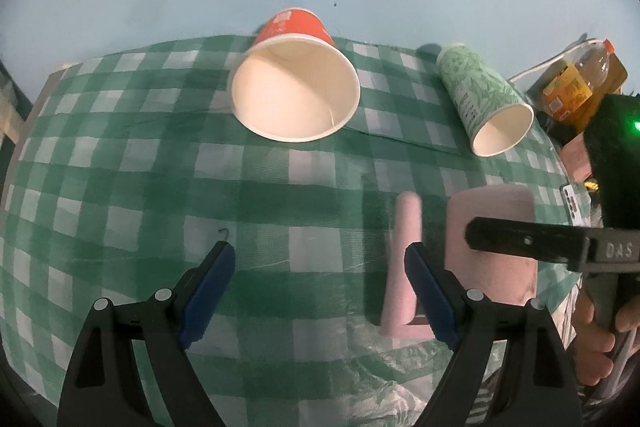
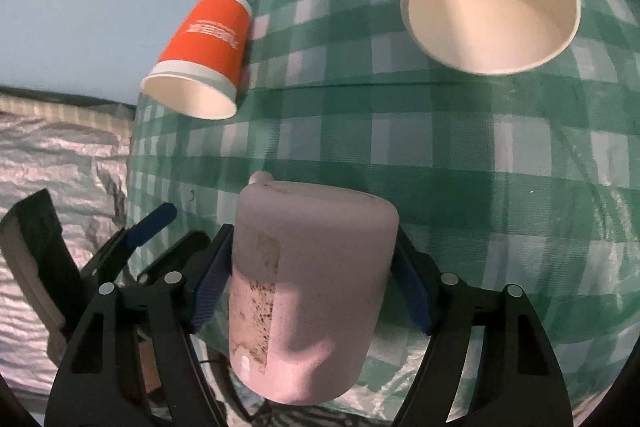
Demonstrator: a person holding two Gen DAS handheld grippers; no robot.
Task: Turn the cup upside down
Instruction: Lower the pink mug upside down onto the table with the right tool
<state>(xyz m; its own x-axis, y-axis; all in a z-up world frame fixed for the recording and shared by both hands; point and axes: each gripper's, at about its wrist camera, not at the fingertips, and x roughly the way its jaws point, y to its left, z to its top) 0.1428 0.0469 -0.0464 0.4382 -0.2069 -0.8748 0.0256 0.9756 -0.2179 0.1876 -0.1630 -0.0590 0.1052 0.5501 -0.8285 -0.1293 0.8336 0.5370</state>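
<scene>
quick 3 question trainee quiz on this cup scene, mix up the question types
1. True or false: the right claw grips the pink mug.
2. Which thing lies farthest to the right on the checked cloth in the left wrist view? A) orange paper cup B) green patterned cup C) left claw
3. Fill in: the left claw's blue pads hold ____.

Key: 1 true; 2 B; 3 nothing

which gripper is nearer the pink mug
Right. The right gripper has the pink mug between its fingers, apparently clamped on its sides. The left gripper is open beside the mug, holding nothing, over the checked tablecloth.
</scene>
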